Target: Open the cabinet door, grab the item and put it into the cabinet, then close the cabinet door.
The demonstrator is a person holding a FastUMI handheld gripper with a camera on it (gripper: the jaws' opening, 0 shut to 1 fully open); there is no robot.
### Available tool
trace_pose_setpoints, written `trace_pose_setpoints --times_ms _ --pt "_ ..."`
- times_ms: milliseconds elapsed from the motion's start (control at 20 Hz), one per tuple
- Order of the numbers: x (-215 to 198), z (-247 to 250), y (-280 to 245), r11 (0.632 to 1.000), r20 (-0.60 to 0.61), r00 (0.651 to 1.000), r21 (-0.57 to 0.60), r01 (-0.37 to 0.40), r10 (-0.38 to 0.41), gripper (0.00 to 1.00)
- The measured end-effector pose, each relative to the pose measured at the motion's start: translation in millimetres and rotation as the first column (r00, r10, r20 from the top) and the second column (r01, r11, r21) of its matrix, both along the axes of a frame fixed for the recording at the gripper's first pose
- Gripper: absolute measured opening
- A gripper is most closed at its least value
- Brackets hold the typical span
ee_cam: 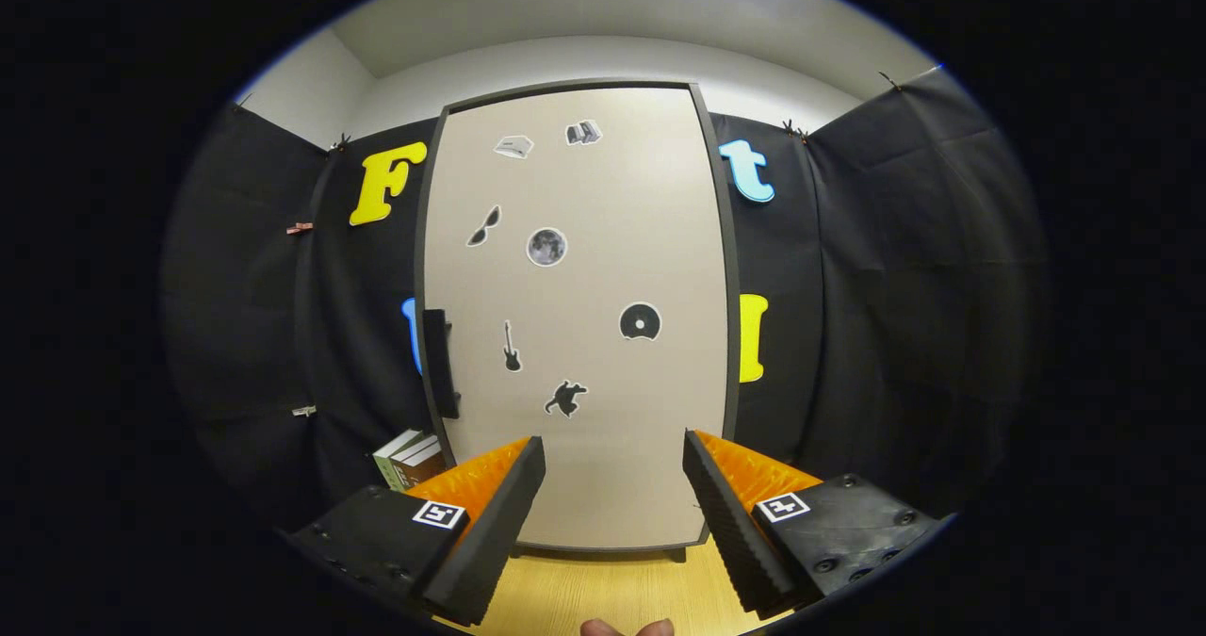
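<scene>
A tall cabinet [575, 316] stands straight ahead, its beige door [603, 410] shut and dotted with several small stickers. A dark handle [439, 363] sits on the door's left edge, about halfway up. Beside the cabinet's lower left corner stand a couple of books [408, 458], just beyond my left finger. My gripper [612, 452] is open, its fingers spread wide with nothing between them, some way short of the door and aimed at its lower part.
A light wooden table top [603, 589] runs from under the fingers to the cabinet's foot. Black cloth walls close in on both sides. A person's fingertips [627, 627] peek in below the gripper.
</scene>
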State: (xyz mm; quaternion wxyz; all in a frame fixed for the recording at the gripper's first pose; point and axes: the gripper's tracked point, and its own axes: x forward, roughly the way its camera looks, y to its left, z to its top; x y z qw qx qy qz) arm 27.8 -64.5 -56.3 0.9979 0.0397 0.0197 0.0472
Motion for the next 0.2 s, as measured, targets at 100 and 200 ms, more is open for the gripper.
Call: trace_pose_setpoints --times_ms 100,200 --pt "6.9 -1.4 -6.3 1.0 0.013 1.0 -0.013 0.006 -0.006 0.96" --pt "12.6 -4.4 -10.2 0.999 0.023 1.0 -0.044 0.008 -0.007 0.96"
